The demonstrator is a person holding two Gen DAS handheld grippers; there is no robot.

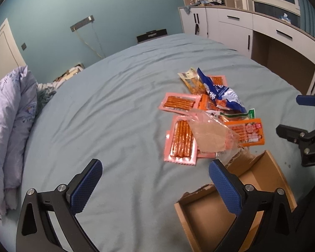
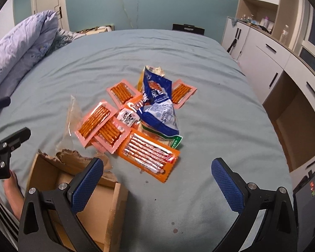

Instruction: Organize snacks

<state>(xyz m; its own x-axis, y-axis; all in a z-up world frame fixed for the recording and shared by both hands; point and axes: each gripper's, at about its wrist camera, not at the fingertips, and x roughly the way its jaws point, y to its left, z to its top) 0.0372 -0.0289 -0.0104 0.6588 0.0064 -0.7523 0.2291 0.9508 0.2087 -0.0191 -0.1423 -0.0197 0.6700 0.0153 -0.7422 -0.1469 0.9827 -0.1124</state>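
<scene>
Hovering wide apart and empty, the left tongs (image 1: 155, 180) and right tongs (image 2: 157, 178) face the snack packets (image 2: 136, 117) lying heaped just ahead. The box (image 2: 113, 205) beside them looks empty, so sorting seems barely begun.

- Cardboard box (image 1: 201, 214): cut off by the lower frame edge at 5 o'clock in the left wrist view; its far wall partly hidden behind a gripper finger.
- Blue snack bag (image 2: 157, 105): covers the middle of the snack pile; packets beneath show only their edges.
- Small white packet (image 2: 128, 117): print too small to read.
- Clear plastic wrapper (image 1: 210, 138): veils the pink packet (image 1: 181, 141) under it.
- Items on the far cabinet (image 2: 254, 22), 1 o'clock: too small to identify.
- Laptop (image 2: 313, 191): cut off at 4 o'clock.
</scene>
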